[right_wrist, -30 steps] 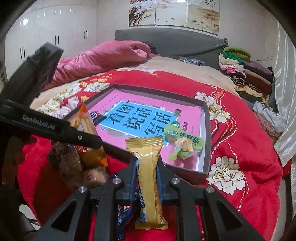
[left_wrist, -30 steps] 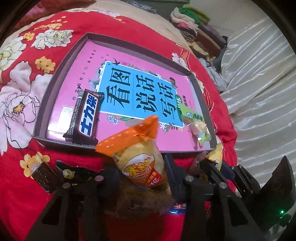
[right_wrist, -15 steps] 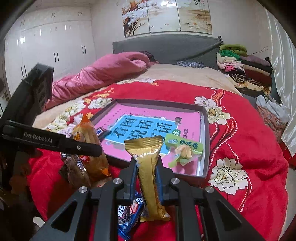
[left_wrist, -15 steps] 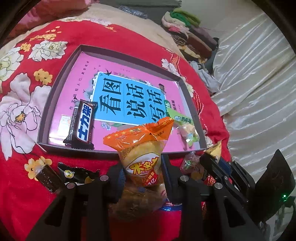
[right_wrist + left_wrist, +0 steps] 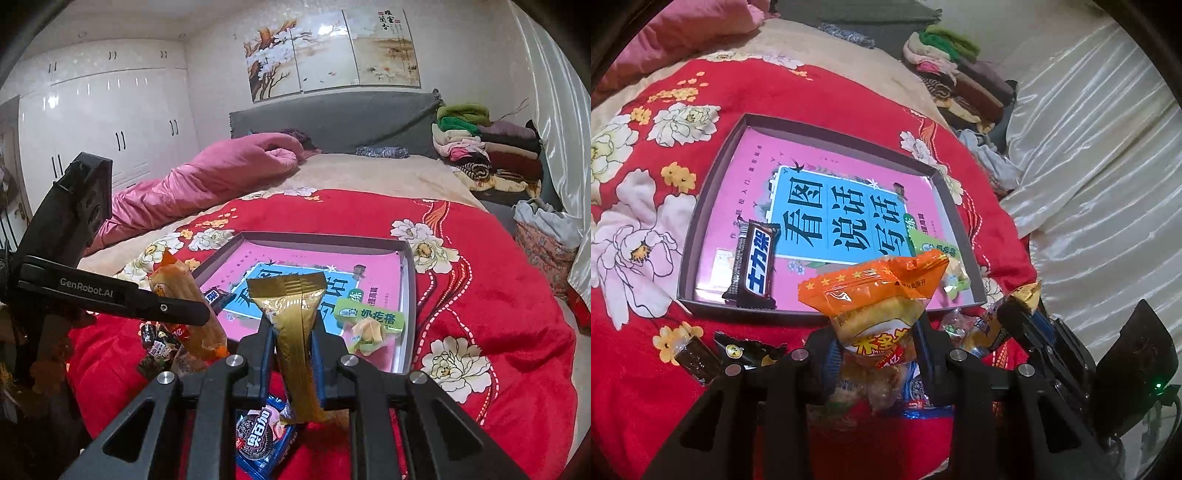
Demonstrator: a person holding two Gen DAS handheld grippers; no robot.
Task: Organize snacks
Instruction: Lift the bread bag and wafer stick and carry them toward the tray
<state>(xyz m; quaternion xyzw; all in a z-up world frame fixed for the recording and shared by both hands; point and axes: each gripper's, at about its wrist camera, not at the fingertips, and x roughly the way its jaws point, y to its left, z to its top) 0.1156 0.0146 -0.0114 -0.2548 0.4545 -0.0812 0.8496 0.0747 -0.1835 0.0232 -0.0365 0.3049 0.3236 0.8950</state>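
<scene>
A shallow grey tray [image 5: 713,184] [image 5: 408,295] with a pink and blue printed bottom lies on the red floral bedspread. In it are a dark chocolate bar [image 5: 753,266] and a green wrapped candy [image 5: 934,251] [image 5: 373,317]. My left gripper [image 5: 875,328] is shut on an orange snack bag [image 5: 882,295], held above the tray's near edge; it also shows in the right wrist view [image 5: 184,306]. My right gripper [image 5: 293,332] is shut on a gold wrapped bar [image 5: 295,332], held above the bedspread in front of the tray.
Loose snacks lie on the bedspread in front of the tray: small dark wrapped candies [image 5: 746,350], a brown bar [image 5: 694,362] and a blue Oreo pack [image 5: 262,439]. A pink duvet [image 5: 207,177] and folded clothes [image 5: 480,147] lie at the far end of the bed.
Both grippers have risen with their snacks, so the tray looks smaller and farther. The orange bag now hangs higher over the tray's near edge.
</scene>
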